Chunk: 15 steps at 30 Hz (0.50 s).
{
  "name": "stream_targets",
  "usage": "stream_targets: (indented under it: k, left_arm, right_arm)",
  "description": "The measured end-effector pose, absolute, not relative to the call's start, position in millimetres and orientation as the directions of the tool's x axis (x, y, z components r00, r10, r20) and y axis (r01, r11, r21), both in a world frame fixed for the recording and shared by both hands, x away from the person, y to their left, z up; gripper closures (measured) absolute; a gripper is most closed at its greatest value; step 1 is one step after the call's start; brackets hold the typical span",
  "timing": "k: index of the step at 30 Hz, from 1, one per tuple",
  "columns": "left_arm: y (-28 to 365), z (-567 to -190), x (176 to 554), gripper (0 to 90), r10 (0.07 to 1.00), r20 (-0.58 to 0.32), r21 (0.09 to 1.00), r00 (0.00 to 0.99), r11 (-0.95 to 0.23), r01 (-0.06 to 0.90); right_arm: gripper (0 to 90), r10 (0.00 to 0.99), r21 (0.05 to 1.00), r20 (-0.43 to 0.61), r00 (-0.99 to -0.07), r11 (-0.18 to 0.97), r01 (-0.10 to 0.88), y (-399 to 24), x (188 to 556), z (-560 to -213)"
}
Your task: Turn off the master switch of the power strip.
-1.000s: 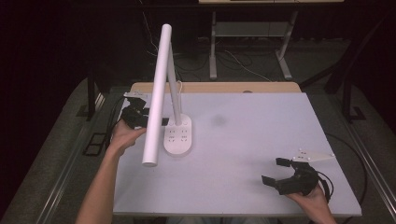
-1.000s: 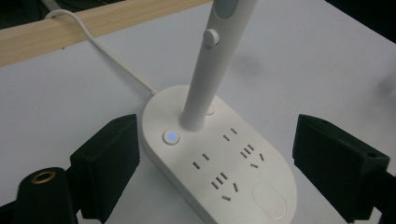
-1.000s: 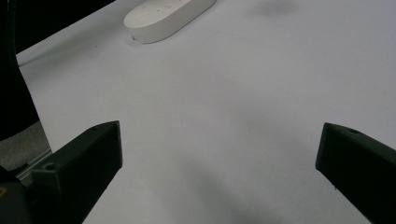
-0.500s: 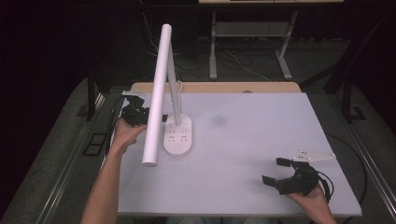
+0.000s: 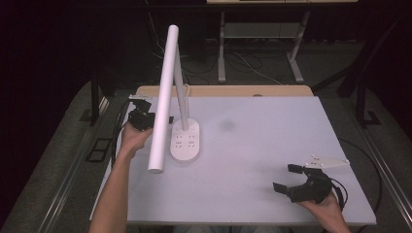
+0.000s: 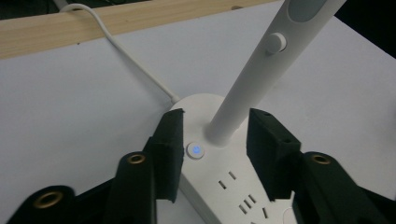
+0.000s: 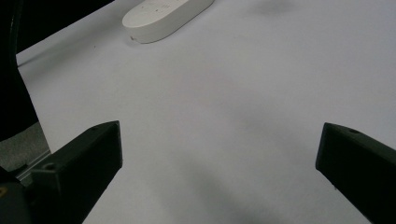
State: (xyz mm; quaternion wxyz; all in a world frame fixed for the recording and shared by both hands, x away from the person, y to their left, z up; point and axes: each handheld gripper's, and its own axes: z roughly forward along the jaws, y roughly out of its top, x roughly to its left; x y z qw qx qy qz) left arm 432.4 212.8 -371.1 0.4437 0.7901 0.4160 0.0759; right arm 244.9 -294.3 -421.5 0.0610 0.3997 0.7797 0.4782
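Lamp base [image 6: 219, 154], white oval w/ sockets, sits left-centre of table [image 5: 272, 131] in the high view, long axis running toward the camera. Stem [image 6: 247, 88] rises between left gripper [image 6: 212, 135] jaws, which have just been closing astride the base, left jaw against its edge by the lit button [image 6: 196, 150], right jaw's contact unclear. Right gripper [image 5: 286, 178], lower right, jaws spread, holds nothing.

lamp base [image 5: 185, 141]: on table [image 5: 272, 131], left-rear part
stem [image 6: 247, 88]: rises from base's rear end
cord [image 6: 130, 60]: runs from base toward table's back edge
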Motion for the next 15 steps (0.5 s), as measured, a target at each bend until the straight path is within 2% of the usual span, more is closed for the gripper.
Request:
stream_targets:
  k: [15]
  left_arm:
    - [203.9,-383.6,439.1,89.5,0.717,-0.265,0.753,0.644,-0.263,0.603]
  right_arm:
    - [0.1,0.681,0.793,0.285,-0.674,0.228,0.565,-294.0,244.8,-421.9]
